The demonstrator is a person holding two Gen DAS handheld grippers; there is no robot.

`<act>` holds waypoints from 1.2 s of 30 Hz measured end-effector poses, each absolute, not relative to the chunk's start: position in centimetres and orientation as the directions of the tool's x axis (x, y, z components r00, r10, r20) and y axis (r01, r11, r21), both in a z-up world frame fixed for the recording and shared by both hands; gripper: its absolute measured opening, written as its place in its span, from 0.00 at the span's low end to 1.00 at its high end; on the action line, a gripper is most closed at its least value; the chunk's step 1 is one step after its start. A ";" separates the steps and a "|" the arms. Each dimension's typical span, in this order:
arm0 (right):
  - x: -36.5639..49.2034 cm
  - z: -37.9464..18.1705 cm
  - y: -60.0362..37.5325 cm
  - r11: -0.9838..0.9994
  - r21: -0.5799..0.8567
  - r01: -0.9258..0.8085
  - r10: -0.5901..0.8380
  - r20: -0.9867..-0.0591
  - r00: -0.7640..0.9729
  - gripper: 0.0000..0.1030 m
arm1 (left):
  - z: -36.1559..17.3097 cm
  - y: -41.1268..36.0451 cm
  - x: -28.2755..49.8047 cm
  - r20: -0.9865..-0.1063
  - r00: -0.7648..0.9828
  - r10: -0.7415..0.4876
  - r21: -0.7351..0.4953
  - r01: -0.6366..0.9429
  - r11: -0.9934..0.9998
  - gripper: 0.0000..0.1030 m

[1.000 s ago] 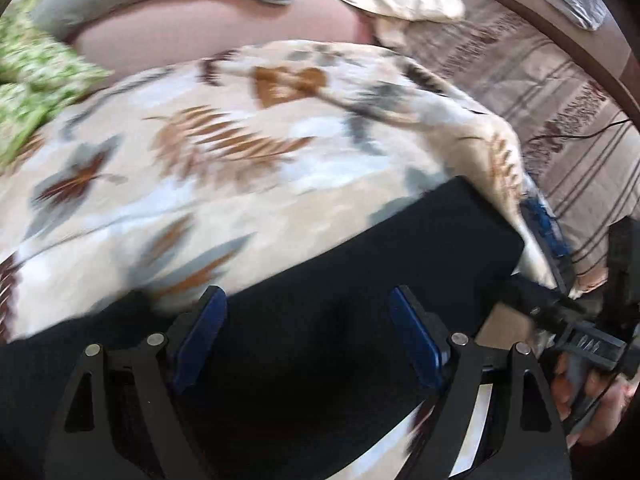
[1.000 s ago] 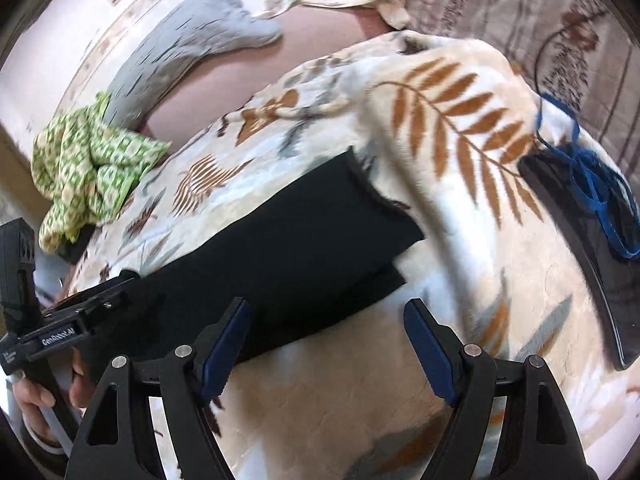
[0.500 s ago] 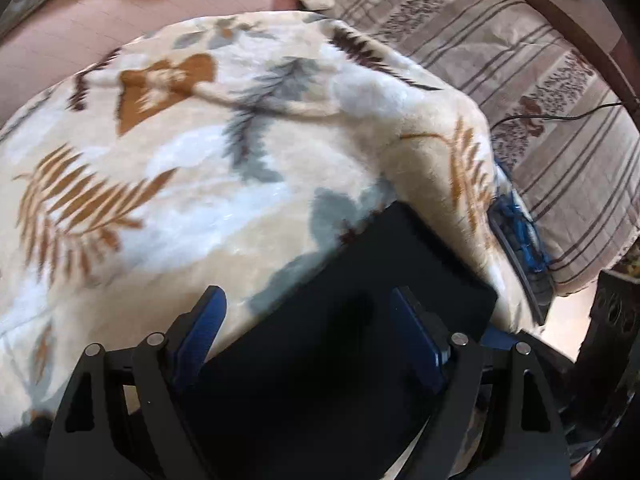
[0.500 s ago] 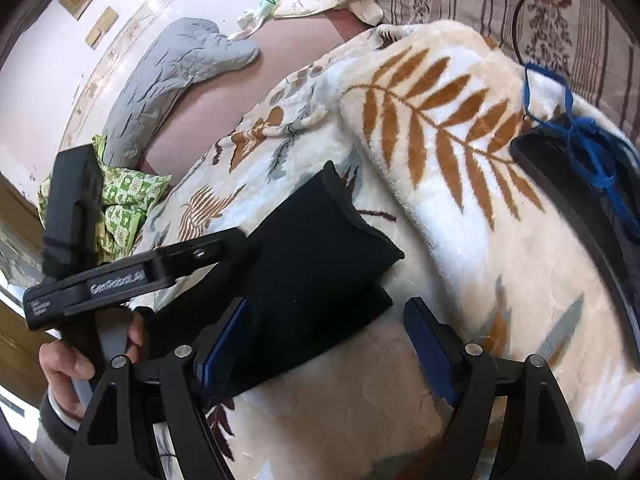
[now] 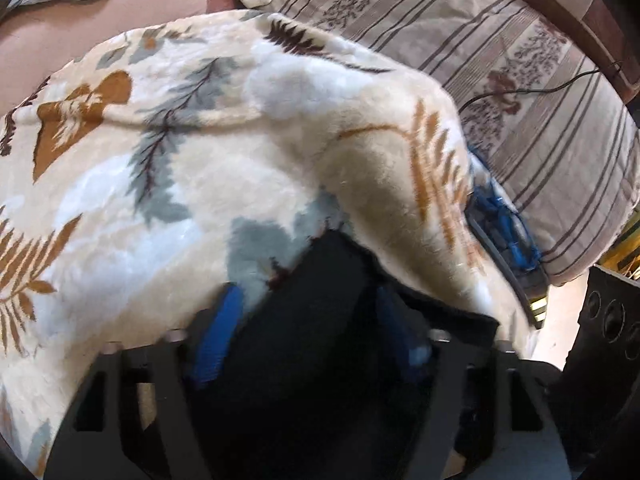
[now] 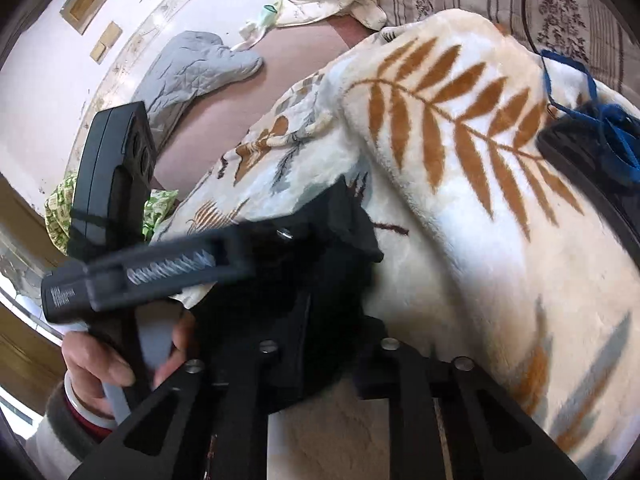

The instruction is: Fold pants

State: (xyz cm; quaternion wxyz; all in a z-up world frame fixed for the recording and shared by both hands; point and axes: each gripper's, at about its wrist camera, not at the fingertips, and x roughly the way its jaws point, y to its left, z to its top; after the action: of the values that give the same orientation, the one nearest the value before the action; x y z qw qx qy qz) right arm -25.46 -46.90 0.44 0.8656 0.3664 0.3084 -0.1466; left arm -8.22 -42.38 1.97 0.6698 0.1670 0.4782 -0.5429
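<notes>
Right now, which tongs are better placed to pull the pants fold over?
Probably right: the right tongs look clamped on the black pants, while the left tongs only straddle the fabric, blue pads apart.

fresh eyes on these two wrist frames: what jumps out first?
The black pants, bunched at bottom centre of both views, sit between the jaws of the left gripper and the right gripper. Next is the cream leaf-print blanket filling most of each frame under them. In the right wrist view the left gripper's black body crosses the left side, gripped by the person's hand.
</notes>
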 end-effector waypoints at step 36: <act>-18.3 5.0 -31.4 0.930 0.364 0.046 0.221 -0.658 0.720 0.36 | 4.4 -15.0 -6.4 -0.815 0.263 -0.517 -0.312 0.553 0.773 0.80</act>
State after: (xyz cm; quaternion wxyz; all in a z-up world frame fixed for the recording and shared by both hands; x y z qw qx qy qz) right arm -18.32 -31.44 5.00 0.9097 0.1801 0.3710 0.0483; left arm -6.40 -14.97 4.37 0.7945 0.0178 0.5052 -0.3365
